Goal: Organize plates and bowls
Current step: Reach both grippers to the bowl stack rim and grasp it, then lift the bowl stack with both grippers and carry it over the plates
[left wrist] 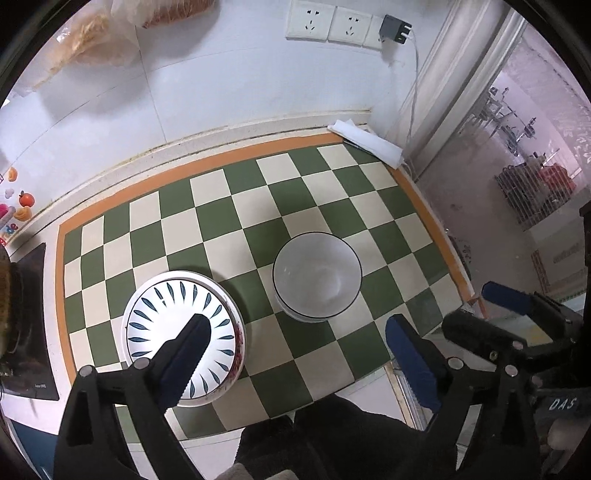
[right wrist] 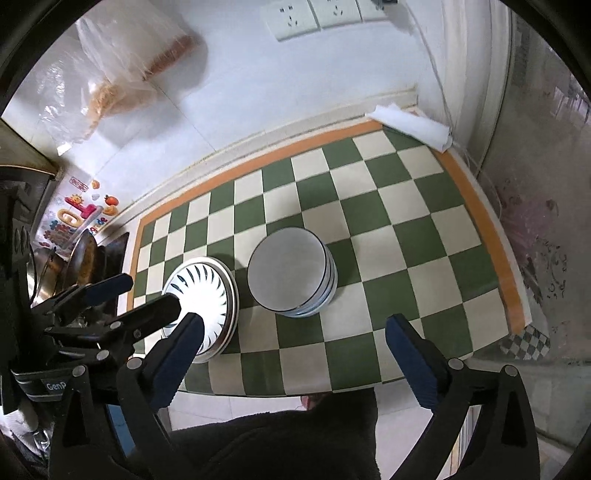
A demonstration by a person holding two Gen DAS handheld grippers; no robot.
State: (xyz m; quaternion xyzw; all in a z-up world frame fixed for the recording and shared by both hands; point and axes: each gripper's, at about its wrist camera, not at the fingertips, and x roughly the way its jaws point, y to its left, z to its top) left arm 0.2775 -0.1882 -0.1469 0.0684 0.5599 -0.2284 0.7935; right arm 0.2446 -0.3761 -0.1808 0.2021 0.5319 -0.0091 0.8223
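Observation:
A stack of plates (left wrist: pixel 177 325) with a blue leaf pattern on top sits on the left of the green-and-cream checkered mat (left wrist: pixel 236 206). A stack of white bowls (left wrist: pixel 317 275) with a dark rim stands to its right. Both show in the right wrist view too: plates (right wrist: pixel 207 291), bowls (right wrist: pixel 291 273). My left gripper (left wrist: pixel 295 343) is open and empty, held above the mat's front; it also appears in the right wrist view (right wrist: pixel 147 291). My right gripper (right wrist: pixel 295 332) is open and empty above the mat's front edge, and shows in the left wrist view (left wrist: pixel 439 306).
A folded white cloth (left wrist: pixel 365 142) lies at the mat's far right corner. Wall sockets (left wrist: pixel 328 24) with a charger and cable are on the tiled wall. Plastic bags (right wrist: pixel 110 74) hang at upper left. A cooktop with a pan (right wrist: pixel 85 262) is left of the mat.

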